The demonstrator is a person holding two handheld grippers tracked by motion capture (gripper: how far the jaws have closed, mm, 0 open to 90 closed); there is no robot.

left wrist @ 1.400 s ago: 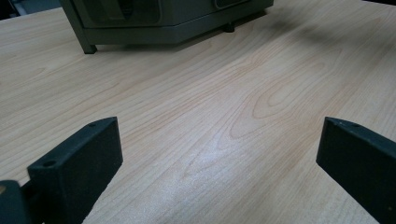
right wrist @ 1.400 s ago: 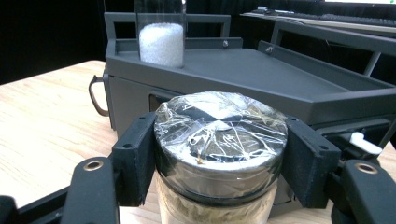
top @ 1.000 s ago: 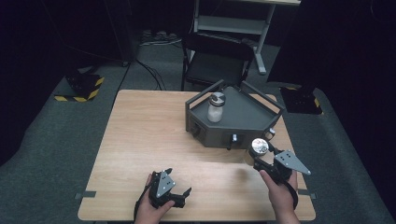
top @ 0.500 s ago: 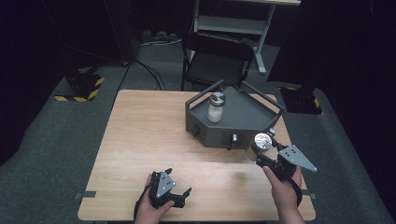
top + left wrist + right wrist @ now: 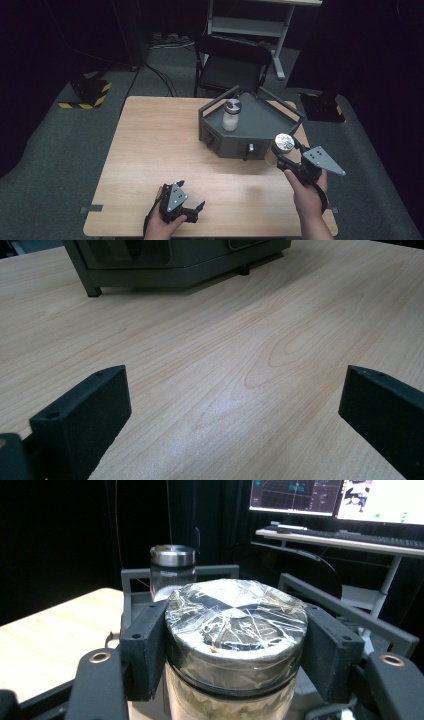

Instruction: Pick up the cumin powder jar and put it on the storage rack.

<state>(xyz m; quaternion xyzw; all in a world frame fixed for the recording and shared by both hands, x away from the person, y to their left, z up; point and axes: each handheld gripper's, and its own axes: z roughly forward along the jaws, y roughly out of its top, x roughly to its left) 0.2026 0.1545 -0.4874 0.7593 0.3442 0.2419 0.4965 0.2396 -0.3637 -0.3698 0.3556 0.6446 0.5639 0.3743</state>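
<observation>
In the high view, the right gripper (image 5: 283, 148) was clamped on a jar (image 5: 284, 144) with a shiny metal lid, held upright above the right part of the wooden table (image 5: 150, 150), just off the front right corner of a dark grey tray (image 5: 260, 130). The person's right hand (image 5: 306, 192) came in from the bottom edge. A second jar (image 5: 231, 114), lidded and partly filled with something pale, stood inside the tray near its back left wall. The left gripper (image 5: 192, 210) sat low at the near edge of the table in the left hand (image 5: 162, 225), its jaws apart with nothing between them. A black chair (image 5: 230, 65) stood behind the table.

In the left gripper view, the two black jaws stood wide apart over bare wood grain, gripping nothing. The lower edge of the grey tray (image 5: 175, 265) and one of its feet showed at the top.

In the right gripper view, the jaws pressed on both sides of the jar (image 5: 235, 645) just under its lid, whose top was wrapped in crinkled clear film (image 5: 235, 615). Pale contents showed through the glass below. Beyond it the second jar (image 5: 172, 575) stood within the tray's raised rail (image 5: 350, 615), and lit monitors (image 5: 340, 497) glowed on a desk in the background.
</observation>
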